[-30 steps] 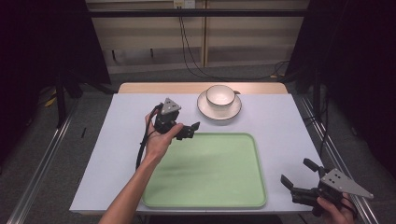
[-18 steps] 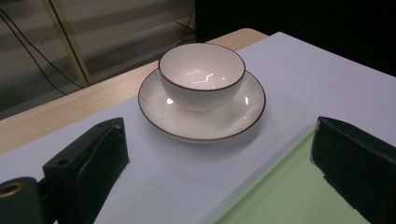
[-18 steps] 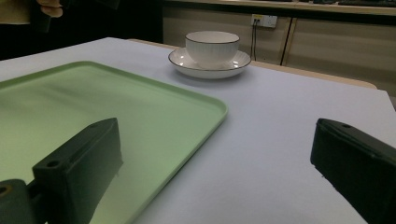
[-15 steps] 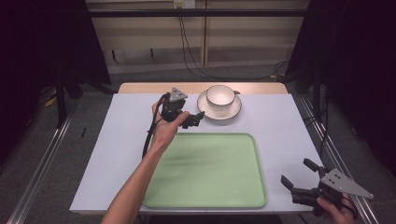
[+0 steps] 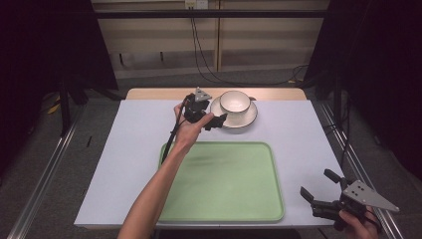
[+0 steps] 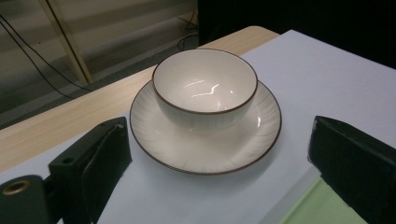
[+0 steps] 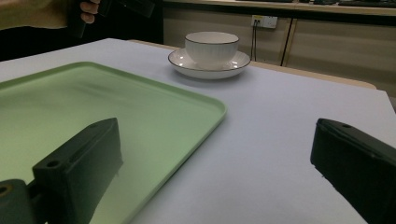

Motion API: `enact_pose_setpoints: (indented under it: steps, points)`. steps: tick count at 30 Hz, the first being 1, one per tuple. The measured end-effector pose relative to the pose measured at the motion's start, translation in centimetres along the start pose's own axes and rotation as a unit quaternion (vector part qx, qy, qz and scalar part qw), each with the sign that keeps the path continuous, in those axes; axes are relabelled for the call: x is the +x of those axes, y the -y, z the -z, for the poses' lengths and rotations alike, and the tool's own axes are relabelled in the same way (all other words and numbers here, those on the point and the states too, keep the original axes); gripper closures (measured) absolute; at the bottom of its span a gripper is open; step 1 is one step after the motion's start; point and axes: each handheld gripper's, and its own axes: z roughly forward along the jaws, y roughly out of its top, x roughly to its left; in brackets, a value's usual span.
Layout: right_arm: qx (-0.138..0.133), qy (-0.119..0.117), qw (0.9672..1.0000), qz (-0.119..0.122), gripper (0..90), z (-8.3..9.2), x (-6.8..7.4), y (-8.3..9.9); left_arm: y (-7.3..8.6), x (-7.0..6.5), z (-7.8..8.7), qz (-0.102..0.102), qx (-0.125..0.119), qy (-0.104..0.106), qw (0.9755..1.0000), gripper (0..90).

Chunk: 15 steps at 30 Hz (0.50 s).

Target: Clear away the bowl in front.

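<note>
A white bowl (image 5: 235,101) with a dark rim stands on a white saucer (image 5: 247,118) at the back middle of the table. In the left gripper view the bowl (image 6: 205,89) and saucer (image 6: 205,149) lie just ahead, between the jaws. My left gripper (image 5: 217,121) hovers open at the saucer's left edge, holding nothing. A light green tray (image 5: 224,181) lies empty at the front middle. My right gripper (image 5: 321,186) is open above the table's front right corner, to the right of the tray (image 7: 93,107), with the bowl (image 7: 211,46) far ahead.
The table is covered by a pale sheet (image 5: 134,149), with a wooden strip (image 5: 159,93) along its back edge. Dark curtains and cables stand beyond the table. Metal rails (image 5: 45,164) run along both sides on the floor.
My left gripper has travelled right and toward the back, from left of the saucer up to its edge. The right gripper has stayed in place.
</note>
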Motion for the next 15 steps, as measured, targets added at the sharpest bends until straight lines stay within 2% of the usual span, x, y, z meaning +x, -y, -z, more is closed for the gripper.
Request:
enact_pose_setpoints:
  steps: [2,6,7,9,10,15]
  points:
    - [-0.001,0.000,1.0000,0.000,1.7,0.0,0.0,0.0,-0.3,0.2,-0.6,-0.005,0.004,-0.001,1.0000,6.5]
    - [-0.002,0.000,1.0000,0.000,1.8,0.1,0.0,0.0,-1.1,0.7,-1.4,0.006,0.010,-0.003,0.9999,6.8]
    - [0.000,-0.001,1.0000,-0.002,1.8,0.1,0.0,0.0,-1.3,0.8,-1.8,0.006,0.014,0.002,0.9999,6.9]
    - [-0.001,0.000,1.0000,-0.002,1.8,0.0,-0.1,0.1,-1.5,0.9,-2.3,0.002,0.024,-0.006,0.9997,8.1]
    - [-0.001,0.000,1.0000,-0.002,1.8,0.0,-0.1,0.1,-1.6,1.0,-2.6,0.005,0.031,-0.005,0.9995,8.1]
    - [-0.001,-0.005,1.0000,0.000,1.8,0.0,0.0,0.1,-2.1,1.5,-4.0,0.007,0.037,-0.004,0.9993,8.3]
